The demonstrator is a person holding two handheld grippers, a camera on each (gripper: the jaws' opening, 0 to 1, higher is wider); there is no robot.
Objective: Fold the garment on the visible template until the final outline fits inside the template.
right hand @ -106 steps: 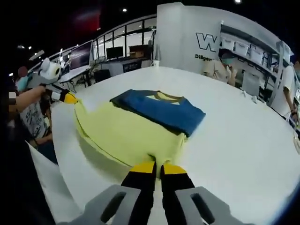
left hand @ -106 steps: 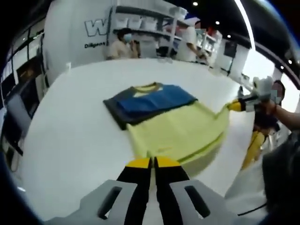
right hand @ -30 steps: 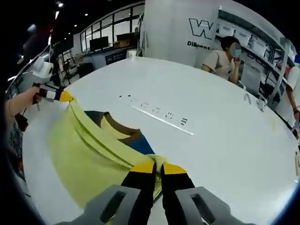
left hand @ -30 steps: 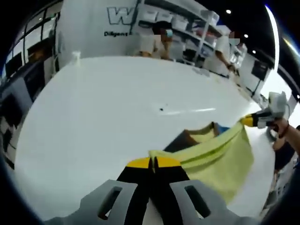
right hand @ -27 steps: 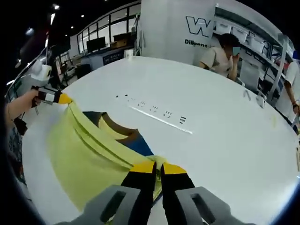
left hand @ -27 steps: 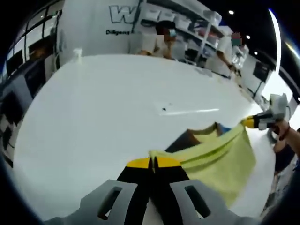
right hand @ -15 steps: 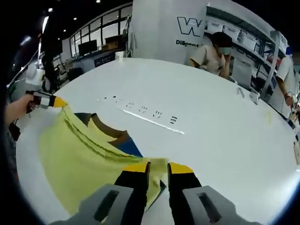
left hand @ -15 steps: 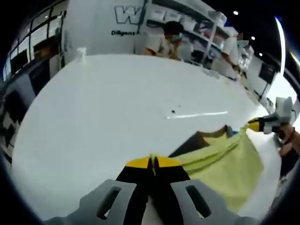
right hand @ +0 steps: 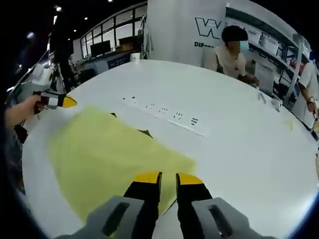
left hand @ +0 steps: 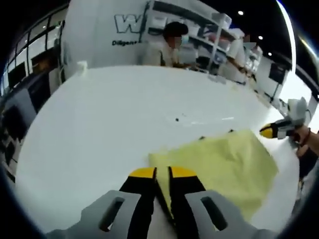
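Note:
The garment (left hand: 219, 167) lies flat on the white table (left hand: 99, 124), folded over so its yellow side faces up; small dark bits of it peek out at its far edge (right hand: 145, 133). In the right gripper view the yellow garment (right hand: 109, 154) spreads left of my jaws. My left gripper (left hand: 162, 174) stands open just off the garment's near corner, holding nothing. My right gripper (right hand: 168, 178) is open at the opposite corner, also holding nothing. The right gripper (left hand: 273, 130) comes in from the right in the left gripper view; the left gripper (right hand: 67, 102) shows at the left of the right gripper view.
A thin line of template marks (right hand: 164, 115) runs across the table just beyond the garment, also visible as a marked line (left hand: 209, 120). A small bottle (left hand: 82, 66) stands near the far table edge. People stand by shelves (left hand: 199, 30) behind the table.
Both grippers have let go of the yellow hem, which dropped flat over the blue and dark part. The left gripper opened in the last half second; the right opened slightly sooner.

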